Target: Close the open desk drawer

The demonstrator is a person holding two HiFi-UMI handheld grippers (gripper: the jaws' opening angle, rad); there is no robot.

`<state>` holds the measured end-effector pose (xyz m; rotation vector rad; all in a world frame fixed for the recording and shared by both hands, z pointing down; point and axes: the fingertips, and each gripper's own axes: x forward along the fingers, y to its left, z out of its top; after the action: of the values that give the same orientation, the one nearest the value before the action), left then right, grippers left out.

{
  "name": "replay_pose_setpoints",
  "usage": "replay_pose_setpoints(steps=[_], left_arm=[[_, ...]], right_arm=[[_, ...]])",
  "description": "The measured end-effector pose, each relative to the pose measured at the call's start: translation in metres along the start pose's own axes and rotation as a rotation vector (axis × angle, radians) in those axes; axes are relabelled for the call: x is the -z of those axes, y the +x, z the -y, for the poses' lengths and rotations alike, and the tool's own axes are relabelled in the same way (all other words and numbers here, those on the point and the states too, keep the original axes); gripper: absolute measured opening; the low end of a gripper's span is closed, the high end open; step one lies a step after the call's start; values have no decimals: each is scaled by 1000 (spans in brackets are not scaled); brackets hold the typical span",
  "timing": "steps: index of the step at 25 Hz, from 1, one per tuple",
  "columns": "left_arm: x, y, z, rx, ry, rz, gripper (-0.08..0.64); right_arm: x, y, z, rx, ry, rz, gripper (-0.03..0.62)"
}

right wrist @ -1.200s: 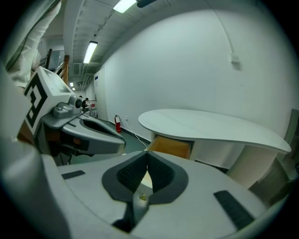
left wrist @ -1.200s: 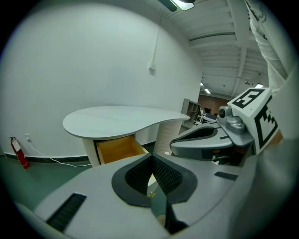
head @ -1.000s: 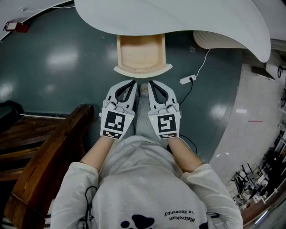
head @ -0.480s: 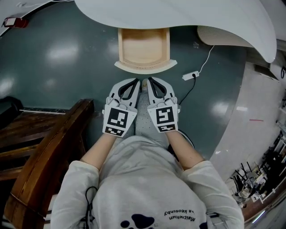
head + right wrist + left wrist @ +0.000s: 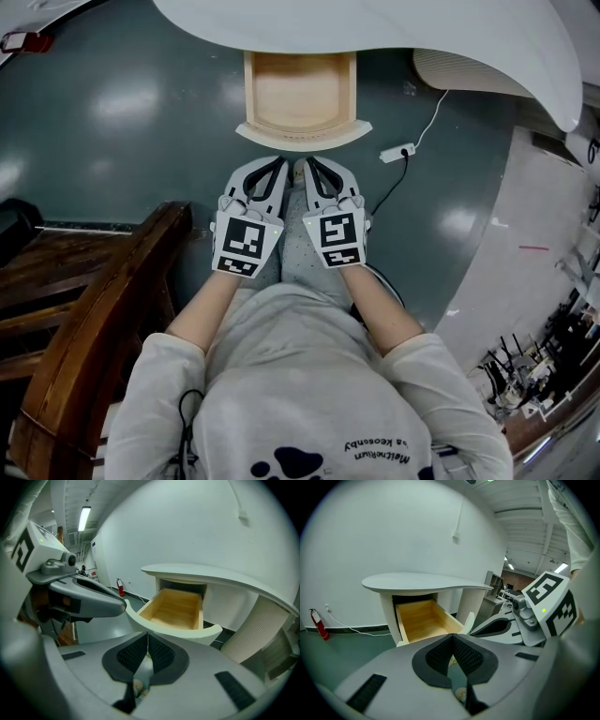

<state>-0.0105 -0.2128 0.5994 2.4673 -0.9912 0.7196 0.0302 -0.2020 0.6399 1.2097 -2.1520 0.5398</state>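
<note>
The drawer (image 5: 302, 94) stands out from under the worktop (image 5: 394, 33), left tool (image 5: 282, 170) and right tool (image 5: 307, 168) side by side before it

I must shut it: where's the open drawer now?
In the head view the drawer sticks out from under the white desk at top centre, just ahead of the left gripper and right gripper.

Shirt (image 5: 300, 375): light grey, short-sleeved, dark paw print (image 5: 292, 463). Left tongs (image 5: 279, 171), right tongs (image 5: 311, 169): pale grey shells, black pads (image 5: 439, 655), square-marker cubes (image 5: 246, 242).
</note>
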Motion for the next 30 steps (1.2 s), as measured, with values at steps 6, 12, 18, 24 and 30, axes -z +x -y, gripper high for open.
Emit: replay_pose_setpoints(steps=[6,12,18,24,30], left_arm=[[15,4,-4,-10,6,-32,9],[29,9,-5,-7,3,-62,9],[34,16,-8,-8,-2,-74,9],[37,17,-12,-7,0,-80,9],[41,19,-19,-16,1,-83,9]], right_arm=[[19,12,5,12,46,-61,18],[40,25,4,-3,129,-122,20],[52,41,1,-11,191,-151,22],[61,56,-1,4,253,-188,111],[78,70,1,42,303,-254,160]])
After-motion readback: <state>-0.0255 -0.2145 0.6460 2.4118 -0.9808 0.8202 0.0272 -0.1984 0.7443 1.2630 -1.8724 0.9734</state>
